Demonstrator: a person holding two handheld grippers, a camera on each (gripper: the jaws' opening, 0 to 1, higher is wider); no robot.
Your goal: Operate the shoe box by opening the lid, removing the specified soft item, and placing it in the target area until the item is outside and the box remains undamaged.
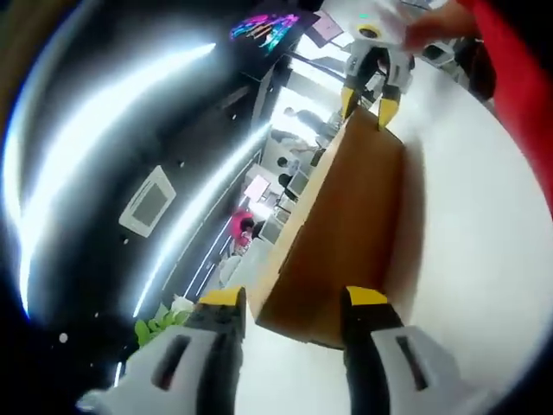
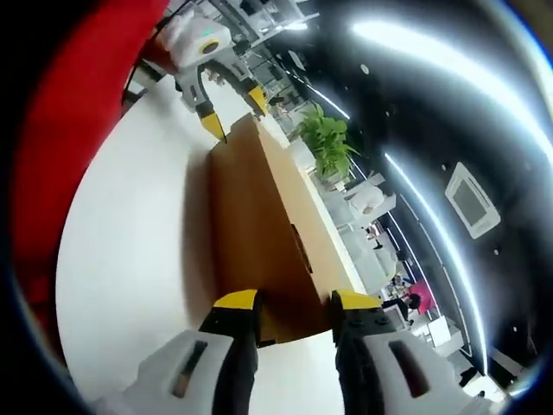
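On the white table [image 1: 484, 225], 2 grippers' wide jaws flank 1 cardboard box [image 1: 346, 233].

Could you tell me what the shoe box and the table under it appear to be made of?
The shoe box looks like plain brown cardboard, matte and unprinted. The table has a smooth white top with a soft sheen, likely laminate or painted board.

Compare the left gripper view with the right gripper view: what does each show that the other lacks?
Left gripper view: a glowing multicoloured screen and a person in a pink top. Right gripper view: a leafy green potted plant standing past the box. Both: the long brown cardboard shoe box on the white table, with the left gripper and right gripper at opposite ends.
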